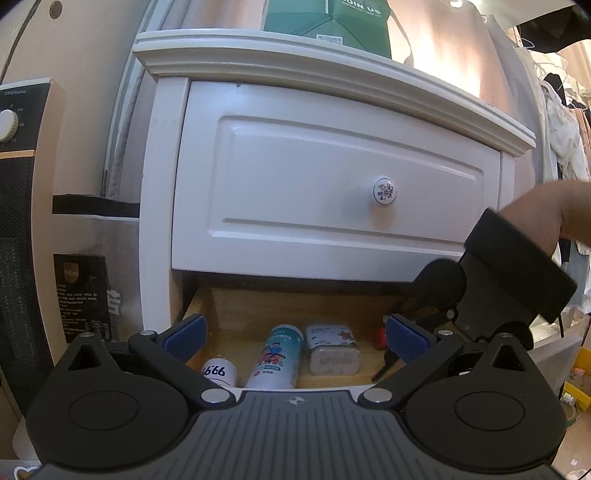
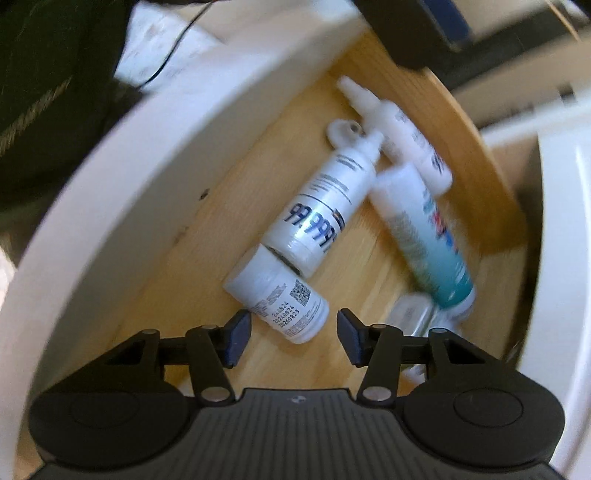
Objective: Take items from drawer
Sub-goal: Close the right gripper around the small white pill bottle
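The lower drawer (image 1: 295, 306) of a white nightstand is pulled out. In the left wrist view it holds a white "99.99" bottle (image 1: 219, 371), a teal spray can (image 1: 275, 356) and a metal tin (image 1: 332, 349). My left gripper (image 1: 297, 336) hovers open above the drawer's front. The right wrist view looks down into the drawer (image 2: 110, 184). My right gripper (image 2: 293, 338) is open there, and the near end of a small white QR-code bottle (image 2: 280, 295) lies between its fingertips without touching. Behind it lie the "99.99" bottle (image 2: 321, 210), the teal can (image 2: 424, 236) and a white nozzle bottle (image 2: 399, 133).
The upper drawer (image 1: 332, 177) is shut, with a flowered knob (image 1: 384, 191). A green box (image 1: 328, 22) stands on the nightstand and a heater (image 1: 22, 184) stands at the left. A hand holds the right gripper's body (image 1: 498, 288) over the drawer's right side. A small red item (image 1: 378, 338) lies there.
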{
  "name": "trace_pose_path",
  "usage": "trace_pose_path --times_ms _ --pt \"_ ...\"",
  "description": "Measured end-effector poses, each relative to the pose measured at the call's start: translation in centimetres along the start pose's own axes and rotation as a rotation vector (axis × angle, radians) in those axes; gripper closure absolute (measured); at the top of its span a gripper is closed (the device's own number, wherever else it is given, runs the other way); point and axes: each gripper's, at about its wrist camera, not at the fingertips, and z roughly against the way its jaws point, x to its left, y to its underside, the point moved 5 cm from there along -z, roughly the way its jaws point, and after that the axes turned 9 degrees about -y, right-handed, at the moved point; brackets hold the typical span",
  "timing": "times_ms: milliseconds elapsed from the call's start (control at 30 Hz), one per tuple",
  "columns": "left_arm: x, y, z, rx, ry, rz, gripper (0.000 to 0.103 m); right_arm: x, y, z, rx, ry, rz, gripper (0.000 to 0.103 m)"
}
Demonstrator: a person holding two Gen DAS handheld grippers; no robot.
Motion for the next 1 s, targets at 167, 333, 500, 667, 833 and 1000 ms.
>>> trace_pose_path --times_ms 167,333,500,667,833,1000 --pt "0.3 -0.1 0.3 -0.009 -0.009 0.015 0.0 -0.3 -0.8 0.8 0.009 -0.066 0.071 0.045" --pt "0.7 0.0 0.4 -0.015 -0.025 0.021 0.0 0.2 -0.8 -0.7 0.046 -0.157 0.102 0.055" --pt "0.8 0.0 0.7 -0.021 -0.019 0.016 0.0 -1.2 0.4 -0.3 0.077 -0.138 -0.062 0.062" --pt "0.6 0.0 0.9 -0.023 -0.003 0.011 0.0 -3.2 3.2 0.3 0.075 -0.058 -0.409 0.062" --pt "0.4 -0.1 1.1 -0.025 0.005 0.009 0.0 -3.9 4.9 1.3 0.04 -0.025 -0.699 0.062" --pt "0.4 -0.1 1.5 -0.03 0.009 0.009 0.0 -2.7 4.0 2.3 0.081 0.051 -0.555 0.055"
